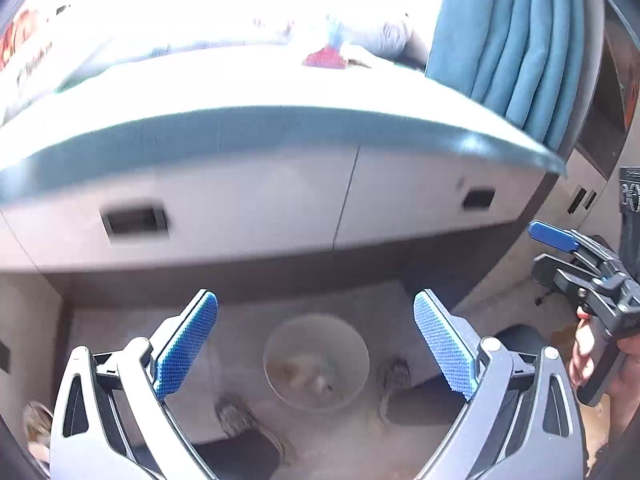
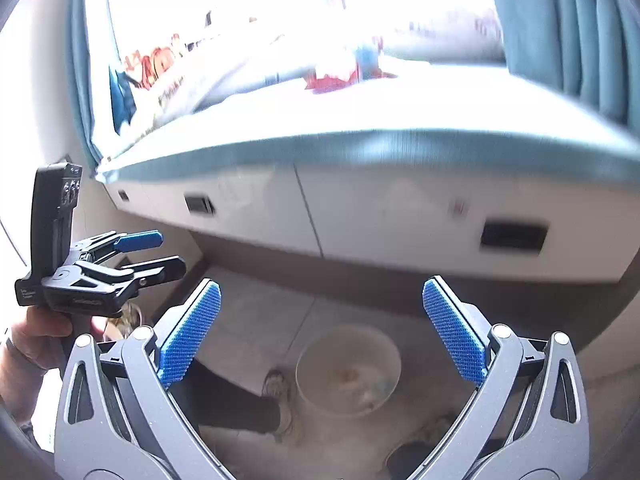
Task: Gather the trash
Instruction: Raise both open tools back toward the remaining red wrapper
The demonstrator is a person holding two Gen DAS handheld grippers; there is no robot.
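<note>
A translucent round bin [image 1: 316, 362] stands on the floor below me, with some scraps inside; it also shows in the right wrist view [image 2: 348, 370]. My left gripper [image 1: 316, 320] is open and empty, above the bin. My right gripper [image 2: 320, 308] is open and empty, also above the bin. A red wrapper [image 1: 325, 58] lies far back on the teal-cushioned window bench [image 1: 280, 128]; it shows in the right wrist view [image 2: 330, 79] beside blurred blue and white items [image 2: 366, 58]. The right gripper [image 1: 560, 256] appears at the left view's right edge, and the left gripper [image 2: 148, 254] at the right view's left edge.
White drawer fronts with dark recessed handles [image 1: 134, 222] [image 2: 514, 237] run under the bench. Teal curtains [image 1: 516, 36] [image 2: 572, 32] hang at the right. The person's feet [image 1: 394, 376] [image 2: 280, 400] stand beside the bin. The window behind is overexposed.
</note>
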